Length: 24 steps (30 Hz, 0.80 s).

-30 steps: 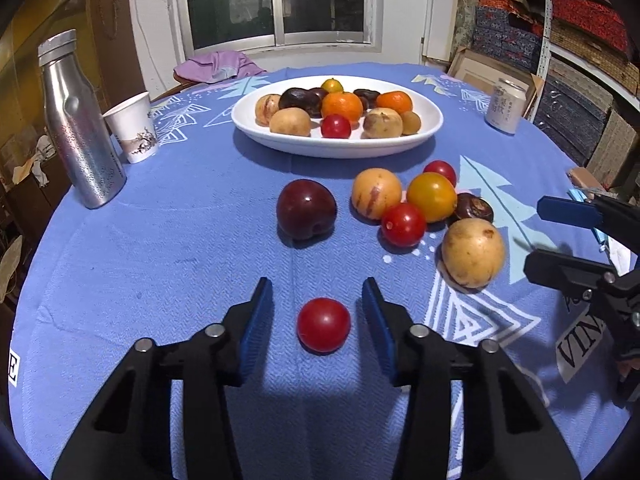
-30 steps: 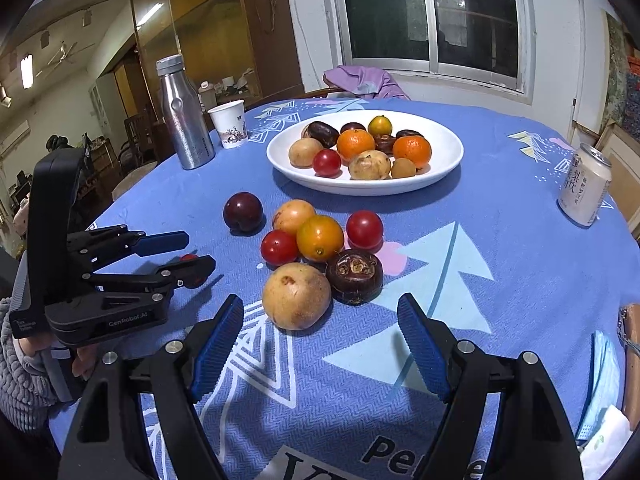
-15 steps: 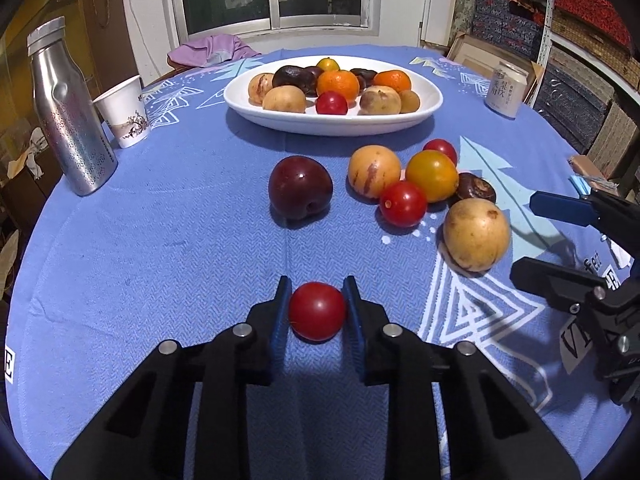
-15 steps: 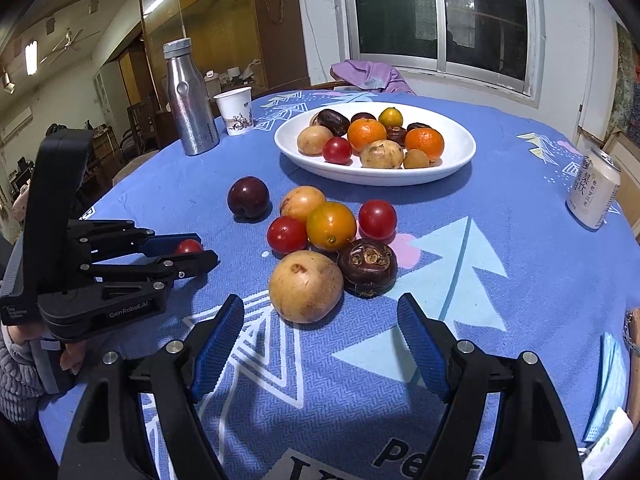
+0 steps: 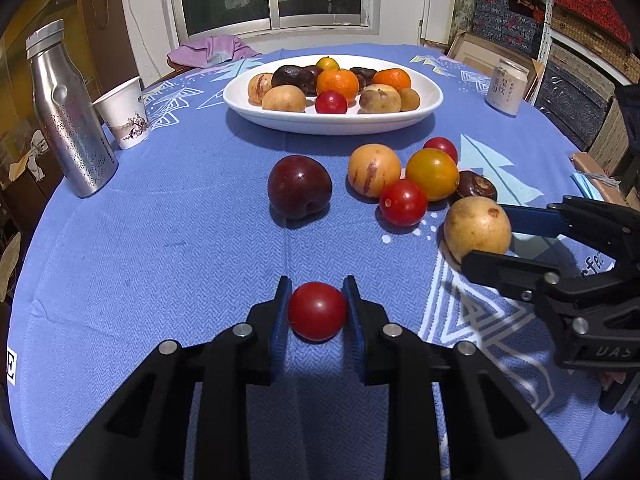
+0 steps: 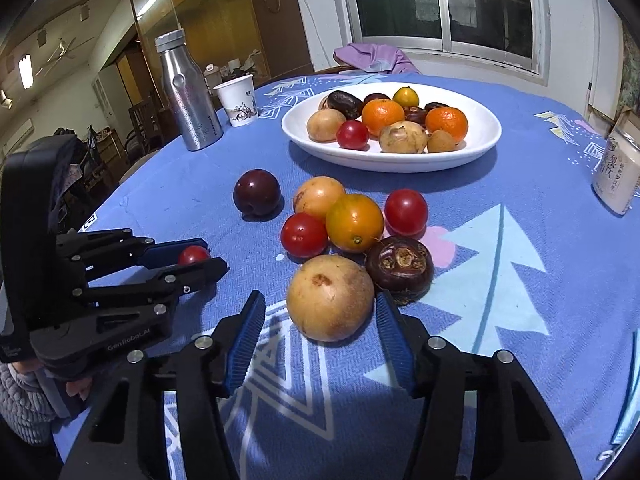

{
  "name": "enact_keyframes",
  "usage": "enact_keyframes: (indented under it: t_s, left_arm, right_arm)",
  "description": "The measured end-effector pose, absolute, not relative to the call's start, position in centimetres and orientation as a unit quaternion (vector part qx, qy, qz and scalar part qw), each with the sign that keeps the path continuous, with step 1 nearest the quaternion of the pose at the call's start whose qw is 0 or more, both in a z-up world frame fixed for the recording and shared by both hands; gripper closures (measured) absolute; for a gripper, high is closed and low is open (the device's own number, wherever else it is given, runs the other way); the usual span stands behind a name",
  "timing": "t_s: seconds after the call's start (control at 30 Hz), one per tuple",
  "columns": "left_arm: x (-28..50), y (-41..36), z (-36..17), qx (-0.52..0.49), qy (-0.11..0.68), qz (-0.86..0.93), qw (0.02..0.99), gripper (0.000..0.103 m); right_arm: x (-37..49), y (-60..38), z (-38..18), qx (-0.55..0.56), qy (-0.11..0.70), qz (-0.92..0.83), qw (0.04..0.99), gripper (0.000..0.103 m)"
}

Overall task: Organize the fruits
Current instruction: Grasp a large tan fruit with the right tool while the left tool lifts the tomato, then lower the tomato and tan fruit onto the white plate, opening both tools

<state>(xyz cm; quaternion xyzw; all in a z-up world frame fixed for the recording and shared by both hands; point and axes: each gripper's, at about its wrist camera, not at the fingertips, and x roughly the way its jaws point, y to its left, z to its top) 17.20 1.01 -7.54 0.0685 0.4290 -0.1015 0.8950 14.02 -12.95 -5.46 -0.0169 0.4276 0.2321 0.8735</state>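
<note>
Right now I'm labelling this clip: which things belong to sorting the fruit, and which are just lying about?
Job:
left gripper, shut on a red tomato
right gripper, open around a tan fruit
plum
loose fruit cluster
plate

Lying about:
bottle
paper cup
can
purple cloth

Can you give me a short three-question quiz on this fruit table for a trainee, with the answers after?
1. True or false: the left gripper has its pads against the small red tomato.
2. Which fruit sits between the open fingers of the right gripper? A) the dark plum B) the tan round fruit C) the orange tomato
3. Fill in: the fruits already sorted lie in the white ____.

Key: 1 true. 2 B; the right pad looks very near it, the left pad shows a gap. 3 plate.
</note>
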Motion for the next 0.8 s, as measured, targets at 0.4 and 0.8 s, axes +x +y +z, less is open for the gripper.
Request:
enact_keyframes:
  t_s: [0.4, 0.8]
  left_arm:
    - [17.1, 1.4, -7.2, 0.05, 0.419, -0.11, 0.9, 0.079]
    - [15.8, 0.9, -4.8, 0.066, 0.353, -0.101, 0.928, 0.079]
  right_arm:
    - [14.5, -13.5, -5.8, 0.006, 0.438, 0.235, 0.868, 0.058]
    - [12.7, -15.2, -3.2, 0.003, 0.38, 0.224, 0.897, 0.058]
